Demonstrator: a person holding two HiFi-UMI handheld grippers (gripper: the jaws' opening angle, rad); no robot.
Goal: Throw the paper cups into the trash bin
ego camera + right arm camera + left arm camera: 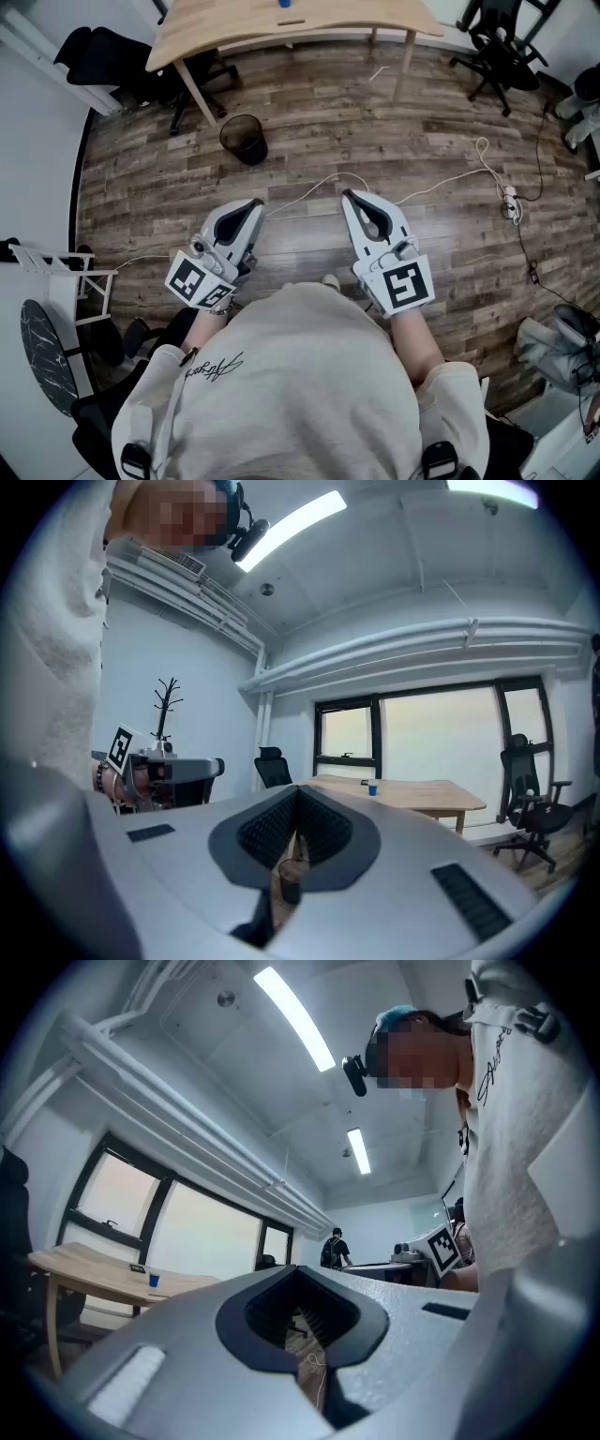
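A small blue cup (284,3) stands on the wooden table (234,23) at the far end of the room; it also shows as the cup (153,1280) and the cup (372,787) in the two gripper views. The black mesh trash bin (244,139) stands on the wood floor beside the table's left leg, and the bin (289,888) appears through the gap under the right jaws. My left gripper (255,202) (298,1267) and right gripper (347,195) (298,787) are held side by side at waist height, well short of the bin. Both are shut with nothing in them.
A white cable (319,186) runs across the floor to a power strip (511,204). Black office chairs (497,47) stand at the right and under the table's left end. A white rack (66,272) is at the left wall. A person (335,1249) stands far off.
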